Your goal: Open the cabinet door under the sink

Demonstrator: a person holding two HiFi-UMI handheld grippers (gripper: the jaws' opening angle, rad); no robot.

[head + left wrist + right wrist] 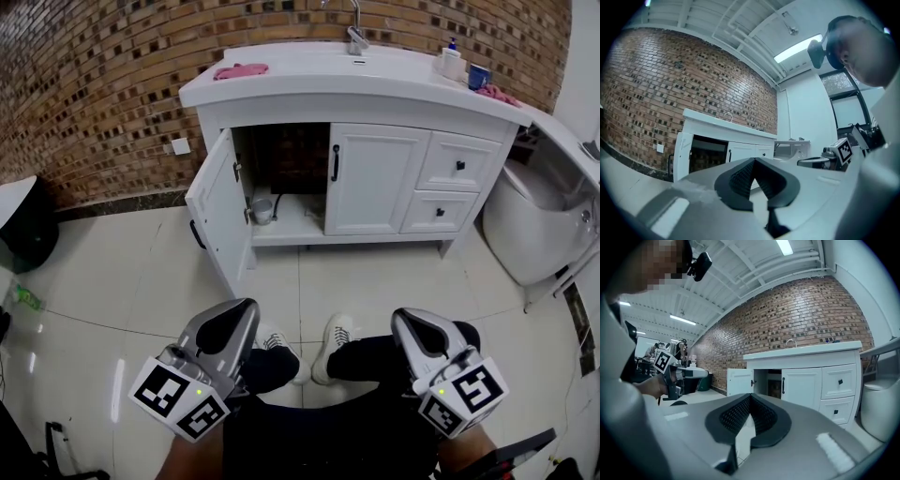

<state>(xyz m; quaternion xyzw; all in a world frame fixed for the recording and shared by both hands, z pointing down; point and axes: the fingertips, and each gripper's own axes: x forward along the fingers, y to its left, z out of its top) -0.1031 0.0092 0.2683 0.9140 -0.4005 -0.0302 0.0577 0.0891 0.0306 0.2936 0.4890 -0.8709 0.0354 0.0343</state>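
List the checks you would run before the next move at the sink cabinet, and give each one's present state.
1. Left door swung open: ok.
2. Right door shut, its handle unobstructed: ok.
3. Left hand-held gripper empty, jaws together: ok.
4. Right hand-held gripper empty, jaws together: ok.
5. Grippers close to the cabinet: not ok, both are by the person's knees.
6. What the pale object inside is: cannot tell.
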